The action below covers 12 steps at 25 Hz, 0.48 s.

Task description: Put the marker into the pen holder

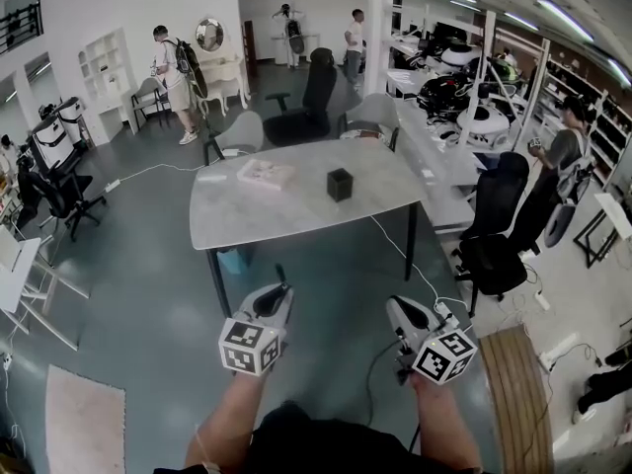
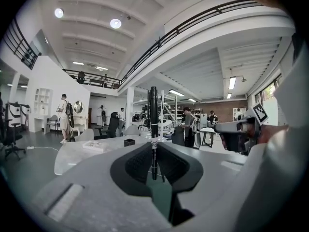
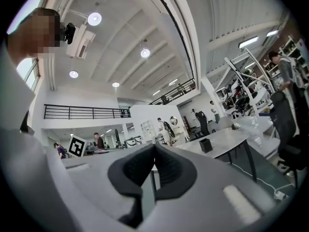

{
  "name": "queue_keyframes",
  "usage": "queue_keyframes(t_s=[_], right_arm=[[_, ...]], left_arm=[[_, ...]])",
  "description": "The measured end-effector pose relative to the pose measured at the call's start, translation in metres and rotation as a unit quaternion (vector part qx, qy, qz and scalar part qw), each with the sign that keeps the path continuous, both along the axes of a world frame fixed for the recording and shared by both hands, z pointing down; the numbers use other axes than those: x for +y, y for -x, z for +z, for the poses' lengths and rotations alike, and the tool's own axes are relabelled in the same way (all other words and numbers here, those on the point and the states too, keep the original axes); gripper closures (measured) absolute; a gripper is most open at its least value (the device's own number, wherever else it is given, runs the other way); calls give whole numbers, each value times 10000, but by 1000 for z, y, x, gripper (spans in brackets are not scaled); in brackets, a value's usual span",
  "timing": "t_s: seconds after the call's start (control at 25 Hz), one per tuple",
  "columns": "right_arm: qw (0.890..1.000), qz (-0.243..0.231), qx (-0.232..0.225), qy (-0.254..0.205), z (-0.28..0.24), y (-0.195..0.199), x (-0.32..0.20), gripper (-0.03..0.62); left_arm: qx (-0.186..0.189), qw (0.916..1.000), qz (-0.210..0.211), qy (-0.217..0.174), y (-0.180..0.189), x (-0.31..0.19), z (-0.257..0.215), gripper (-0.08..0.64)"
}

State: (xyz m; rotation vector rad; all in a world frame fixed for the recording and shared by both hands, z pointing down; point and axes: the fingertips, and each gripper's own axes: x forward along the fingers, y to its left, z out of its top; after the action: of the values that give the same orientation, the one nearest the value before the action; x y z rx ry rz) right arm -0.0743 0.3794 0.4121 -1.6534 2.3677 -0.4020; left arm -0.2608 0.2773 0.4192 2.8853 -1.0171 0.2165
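Left gripper (image 1: 277,292) holding the marker (image 1: 280,275), pen holder (image 1: 339,184) not yet reached

The left gripper is clamping the marker upright between narrow jaws; the right gripper (image 1: 397,306) is carrying nothing, its jaws pressed together. Pickup seems done; approach and insertion are remaining. Farther off, the pen holder is standing on the table (image 1: 267,220), well apart from both grippers. The head view is showing that gap; the left gripper view is showing the pads on the marker's barrel

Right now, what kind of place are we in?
Most likely a robotics lab or workshop in a big open hall: a grey table with black office chairs near it, long workbenches at the right piled with white machines, and a railed balcony overhead.
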Motion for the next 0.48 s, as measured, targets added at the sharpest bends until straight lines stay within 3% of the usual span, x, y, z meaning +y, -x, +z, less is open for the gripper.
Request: queue_keyframes(t_s=[0.48], right_arm=[[9997, -91, 53, 206, 20, -19, -47, 589]], left_arm=[[-55, 9999, -73, 131, -22, -53, 22, 517]])
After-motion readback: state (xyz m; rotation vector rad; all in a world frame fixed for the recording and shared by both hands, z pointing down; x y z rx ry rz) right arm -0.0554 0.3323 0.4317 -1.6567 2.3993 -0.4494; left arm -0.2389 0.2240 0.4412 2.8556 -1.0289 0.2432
